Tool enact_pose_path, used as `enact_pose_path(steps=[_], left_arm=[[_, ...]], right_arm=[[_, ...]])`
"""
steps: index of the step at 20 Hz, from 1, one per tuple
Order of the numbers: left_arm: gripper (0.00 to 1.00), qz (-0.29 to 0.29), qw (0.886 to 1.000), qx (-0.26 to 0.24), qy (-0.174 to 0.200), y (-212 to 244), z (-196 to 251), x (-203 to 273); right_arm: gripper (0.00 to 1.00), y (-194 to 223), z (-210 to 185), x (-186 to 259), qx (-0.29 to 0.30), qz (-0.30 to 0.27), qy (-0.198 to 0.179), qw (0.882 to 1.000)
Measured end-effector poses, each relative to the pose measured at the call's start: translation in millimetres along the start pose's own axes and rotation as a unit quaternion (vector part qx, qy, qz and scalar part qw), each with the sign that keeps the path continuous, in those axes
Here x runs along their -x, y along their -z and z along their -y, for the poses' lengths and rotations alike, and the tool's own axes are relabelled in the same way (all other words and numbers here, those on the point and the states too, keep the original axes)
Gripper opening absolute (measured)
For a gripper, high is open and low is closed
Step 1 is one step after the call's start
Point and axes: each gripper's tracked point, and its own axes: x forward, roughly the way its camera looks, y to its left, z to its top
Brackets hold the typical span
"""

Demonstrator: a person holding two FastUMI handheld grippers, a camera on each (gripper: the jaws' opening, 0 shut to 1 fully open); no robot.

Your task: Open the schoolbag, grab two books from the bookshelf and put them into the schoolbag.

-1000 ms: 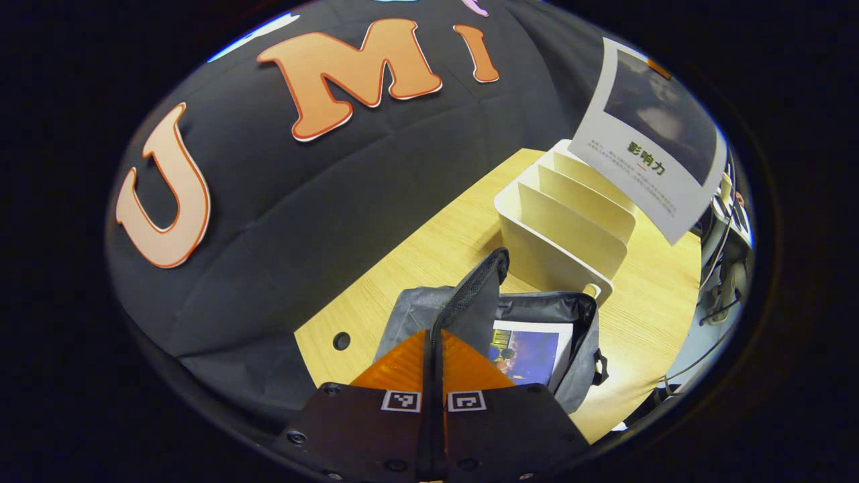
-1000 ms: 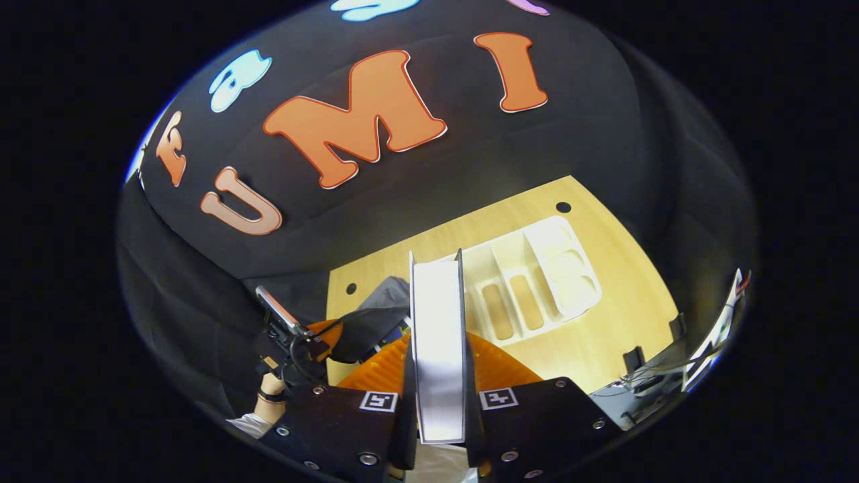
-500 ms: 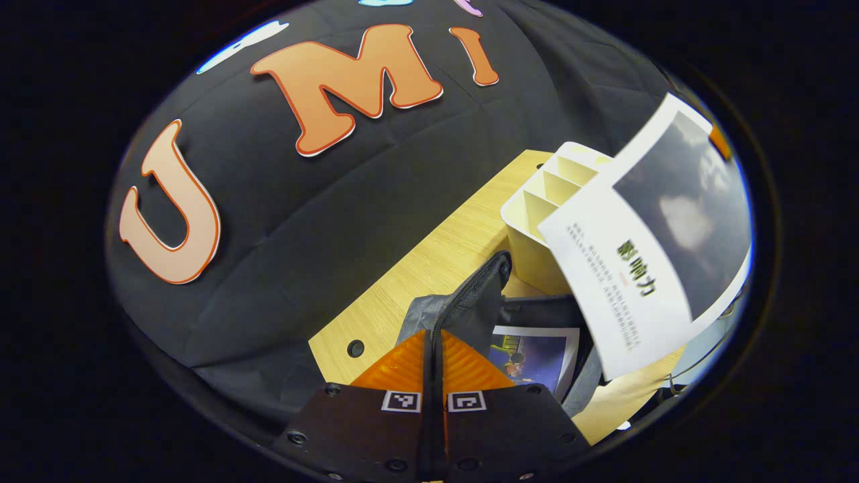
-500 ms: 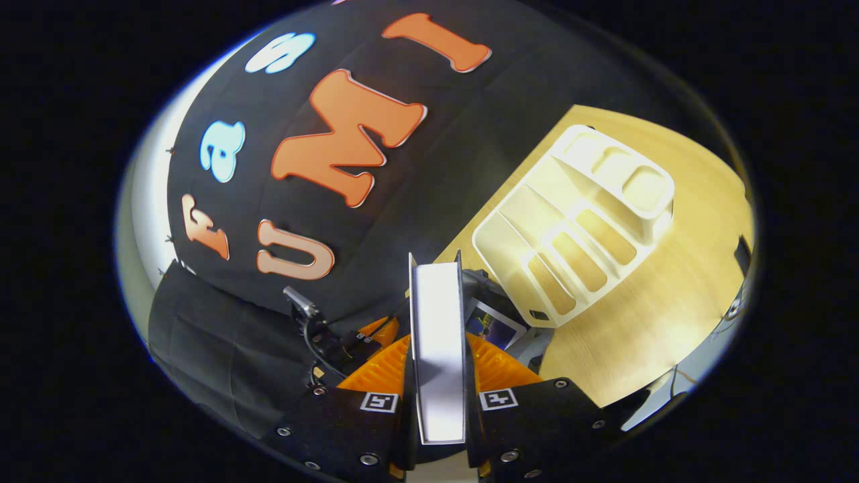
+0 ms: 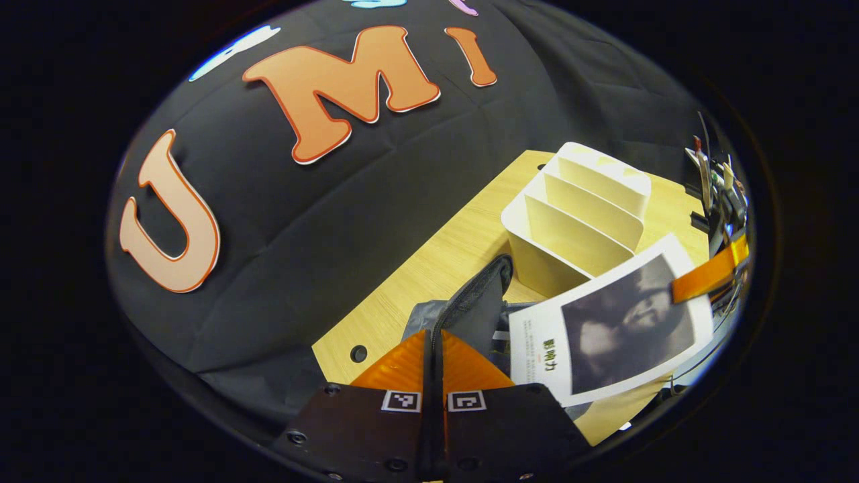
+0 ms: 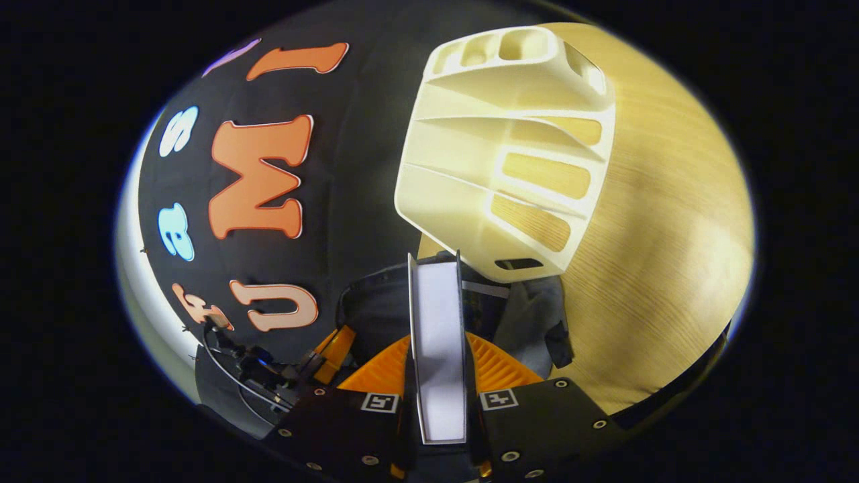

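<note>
Now the second book is held over the mouth of the schoolbag, laid almost flat and tilted down toward the opening, where a second ago it was raised high beside the bookshelf and half a second ago was swung across in front of it. In the left gripper view its cover hides the bag's interior, so the first book, seen lying inside a moment earlier, is covered from sight. The book is pinched by the right gripper, whose fingers are pressed on both covers with the page edges facing the camera (the same grip as in the earlier frames). In the left gripper view one finger of that gripper is seen laid across the book's far corner.

The left gripper is closed on the bag's zippered flap, which is kept lifted so the mouth is held open. In the right gripper view the bookshelf is seen from above with its slots empty, standing on the wooden table just beyond the bag.

By this reading the task is close to done: both books are out of the shelf and the last one only needs to be slid in and let go. Its lower edge should be guided under the raised flap, since it could catch on the rim.
</note>
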Motion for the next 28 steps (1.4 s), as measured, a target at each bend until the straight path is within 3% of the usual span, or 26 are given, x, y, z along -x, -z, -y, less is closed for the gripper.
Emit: enact_pose_path(steps=[5, 18, 22, 23, 24, 28], left_arm=[[0.01, 0.008, 1.0, -0.001, 0.006, -6, 5, 5], [0.0, 0.044, 0.998, -0.031, 0.037, -29, 39, 34], [0.0, 0.038, 0.998, -0.009, 0.04, -20, 35, 31], [0.0, 0.036, 0.998, 0.001, 0.042, -17, 34, 30], [0.0, 0.033, 0.999, 0.009, 0.041, -14, 31, 29], [0.0, 0.031, 0.996, 0.065, 0.052, -4, 30, 32]], right_arm=[[0.29, 21, 11, -55, -0.022, -0.009, 0.027, 0.999], [0.3, 35, -23, -136, -0.035, 0.064, 0.019, 0.997], [0.31, 37, -7, -150, -0.043, 0.066, 0.071, 0.994], [0.43, 38, -1, -151, -0.037, 0.066, 0.094, 0.993], [0.38, 43, 3, -148, -0.027, 0.061, 0.114, 0.991], [0.51, 52, 8, -131, -0.009, 0.018, 0.158, 0.987]])
